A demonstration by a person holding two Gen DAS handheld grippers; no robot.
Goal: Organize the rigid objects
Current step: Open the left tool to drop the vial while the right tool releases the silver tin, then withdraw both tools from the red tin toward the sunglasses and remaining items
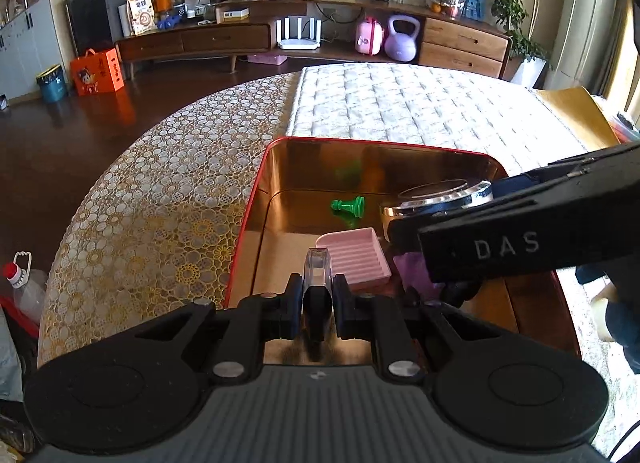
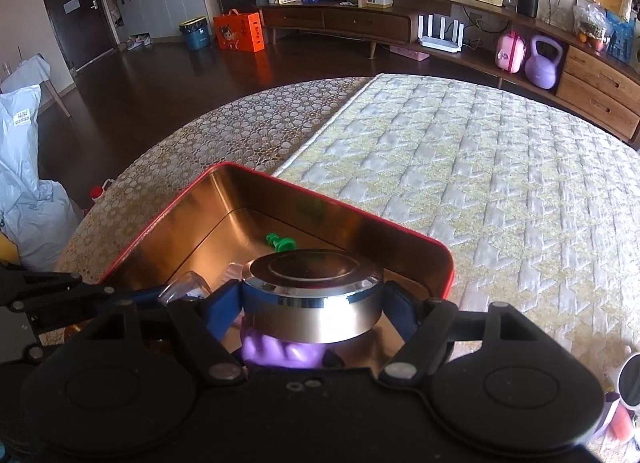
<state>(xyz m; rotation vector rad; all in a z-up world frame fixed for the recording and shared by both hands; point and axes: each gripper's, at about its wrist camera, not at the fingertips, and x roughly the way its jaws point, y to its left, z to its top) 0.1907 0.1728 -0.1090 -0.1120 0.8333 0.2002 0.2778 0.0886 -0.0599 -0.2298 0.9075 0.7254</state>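
Now left gripper [image 1: 316, 305] clamps clear bottle [image 1: 317, 267]; right gripper [image 2: 314, 303] grips round jar [image 2: 313, 295] (over tin [image 2: 400, 223]).

1. The right gripper [image 2: 312, 305] gripped a round metal jar [image 2: 312, 299] by its sides, blue pads [image 2: 224, 309] pressed against it.
2. The jar hung over the open red tin [image 2: 400, 223], above a purple object [image 2: 280, 353] at the tin's near end.
3. A green chess pawn [image 2: 280, 242] lay on its side on the tin's gold floor, beyond the jar.
4. A clear plastic piece [image 2: 186, 285] showed just left of the jar, beside the left gripper [image 2: 60, 295] at the frame's edge.
5. The tin sat on the bench [image 2: 240, 131], partly on a quilted mat [image 2: 480, 167].
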